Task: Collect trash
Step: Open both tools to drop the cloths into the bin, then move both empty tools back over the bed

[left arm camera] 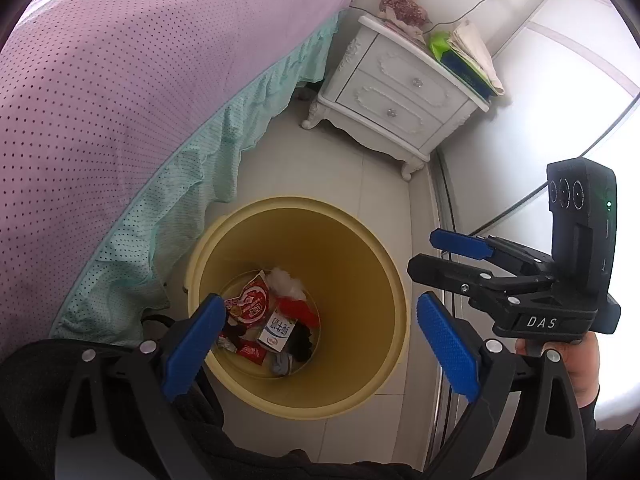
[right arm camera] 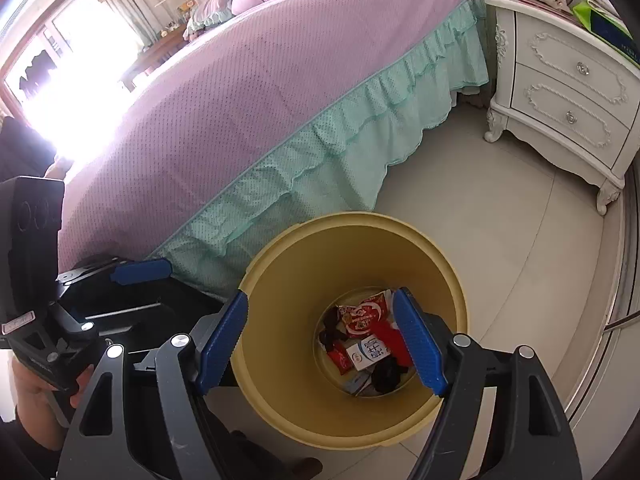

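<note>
A: Where does the bin stand?

B: On the tiled floor, just beside the bed's green frill. The nightstand is beyond the bin, well apart from it, against the wall.

A: And the trash?

B: All of it that I can see lies at the bottom of the bin: a red-and-white wrapper, a white carton with blue print, a smaller red packet, something white and fluffy, a red piece and a dark lump. They overlap in one heap.

A: The left gripper?

B: It hangs above the bin's near rim, tilted down into it. Its blue pads stand wide apart with nothing between them but the view of the bin.

A: The right gripper?

B: Also above the bin, pointing down at the heap. Its jaws are spread wide and grip nothing; the trash seen between the pads lies far below, at the bin's bottom. From the left view it sits off the bin's right side, a hand gripping its handle.

A: Anything on the nightstand?

B: A plush toy, a green bag and some papers. I can't tell whether those count as trash.
</note>
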